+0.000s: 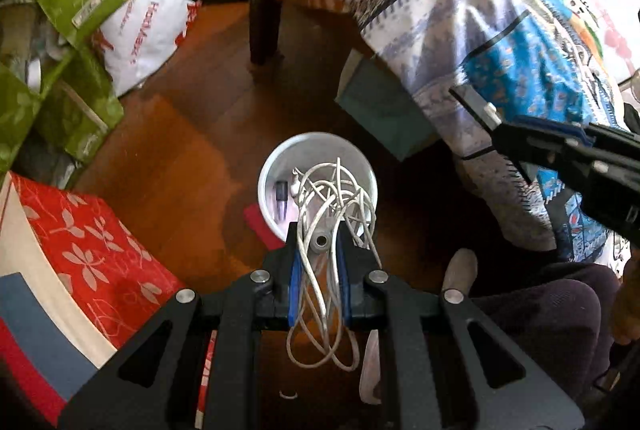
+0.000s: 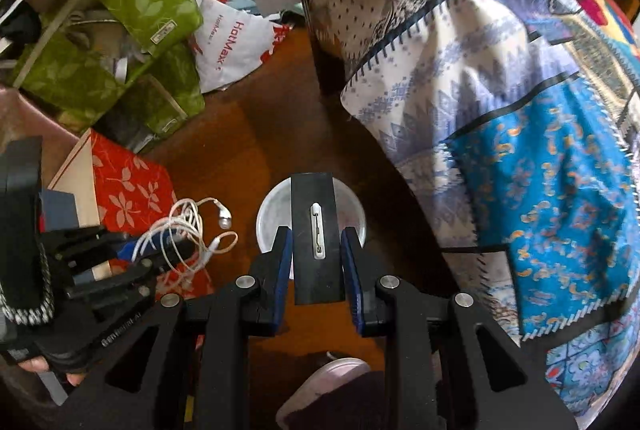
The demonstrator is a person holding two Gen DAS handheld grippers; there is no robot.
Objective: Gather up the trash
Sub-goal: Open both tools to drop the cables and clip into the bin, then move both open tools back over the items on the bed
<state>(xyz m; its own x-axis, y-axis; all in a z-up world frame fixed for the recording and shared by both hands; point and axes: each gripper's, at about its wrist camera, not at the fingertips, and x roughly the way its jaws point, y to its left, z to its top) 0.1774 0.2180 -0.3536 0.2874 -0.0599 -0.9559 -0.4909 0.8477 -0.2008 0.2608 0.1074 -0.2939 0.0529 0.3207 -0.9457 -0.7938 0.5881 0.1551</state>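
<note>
Above a white bin on the wooden floor, the left gripper clamps a tangle of white earphone cable while the right gripper pinches a flat black card. Neither item is dropped yet; a small dark object already lies inside. Releasing both appears to be what remains.

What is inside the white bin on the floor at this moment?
Inside the white bin, one small dark, purplish item lies on the bottom. The white earphone cable in the left gripper hangs over the opening and covers the rest of the inside.
</note>
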